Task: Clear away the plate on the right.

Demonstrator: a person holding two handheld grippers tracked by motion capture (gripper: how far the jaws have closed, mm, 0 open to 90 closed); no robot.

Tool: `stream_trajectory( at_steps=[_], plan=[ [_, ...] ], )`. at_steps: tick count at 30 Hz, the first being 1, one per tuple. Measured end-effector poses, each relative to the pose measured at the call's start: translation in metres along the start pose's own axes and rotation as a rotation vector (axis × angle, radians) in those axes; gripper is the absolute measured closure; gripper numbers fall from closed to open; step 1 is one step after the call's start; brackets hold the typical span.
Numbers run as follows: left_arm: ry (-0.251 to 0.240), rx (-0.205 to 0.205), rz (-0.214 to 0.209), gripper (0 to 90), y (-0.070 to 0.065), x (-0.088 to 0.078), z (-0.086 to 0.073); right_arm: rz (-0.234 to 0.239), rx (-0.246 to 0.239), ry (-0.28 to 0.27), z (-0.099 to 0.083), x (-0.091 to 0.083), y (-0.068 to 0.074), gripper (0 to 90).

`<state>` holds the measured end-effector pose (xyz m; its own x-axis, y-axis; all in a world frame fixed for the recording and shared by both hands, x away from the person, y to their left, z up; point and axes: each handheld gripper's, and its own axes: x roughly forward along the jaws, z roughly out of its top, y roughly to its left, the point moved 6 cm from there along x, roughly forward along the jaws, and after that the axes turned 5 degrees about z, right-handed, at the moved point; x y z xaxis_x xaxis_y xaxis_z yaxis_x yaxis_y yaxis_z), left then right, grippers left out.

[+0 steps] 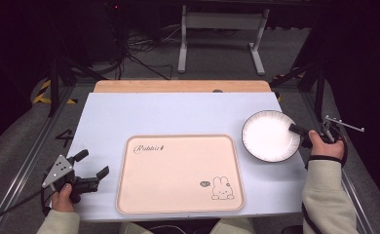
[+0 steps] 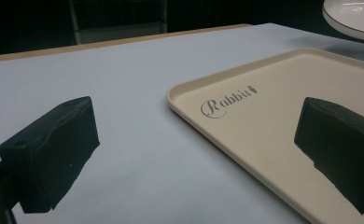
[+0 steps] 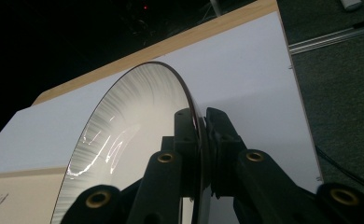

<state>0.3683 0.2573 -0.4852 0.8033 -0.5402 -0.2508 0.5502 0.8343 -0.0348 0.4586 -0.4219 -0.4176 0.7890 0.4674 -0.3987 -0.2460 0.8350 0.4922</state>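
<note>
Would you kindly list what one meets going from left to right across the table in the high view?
Left gripper → beige tray → white plate → right gripper, clamped on the plate's rim.

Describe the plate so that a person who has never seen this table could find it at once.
Start from the pale table and its beige tray printed with a rabbit. To the right of the tray, near the table's right edge, the right gripper clamps the plate by its rim. It is round and white with a dark rim.
</note>
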Motion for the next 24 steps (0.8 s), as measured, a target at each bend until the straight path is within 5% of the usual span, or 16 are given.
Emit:
stream_trajectory(
  at_steps=[14, 24],
  plan=[
    [-0.001, -0.01, 0.004, 0.2, 0.0, 0.0, 0.0, 0.048, -0.016, 0.017, 0.002, -0.004, 0.024, 84.5],
    [-0.001, -0.006, 0.003, 0.2, 0.0, 0.0, 0.0, 0.12, -0.039, 0.062, -0.005, 0.008, 0.055, 84.4]
  ],
)
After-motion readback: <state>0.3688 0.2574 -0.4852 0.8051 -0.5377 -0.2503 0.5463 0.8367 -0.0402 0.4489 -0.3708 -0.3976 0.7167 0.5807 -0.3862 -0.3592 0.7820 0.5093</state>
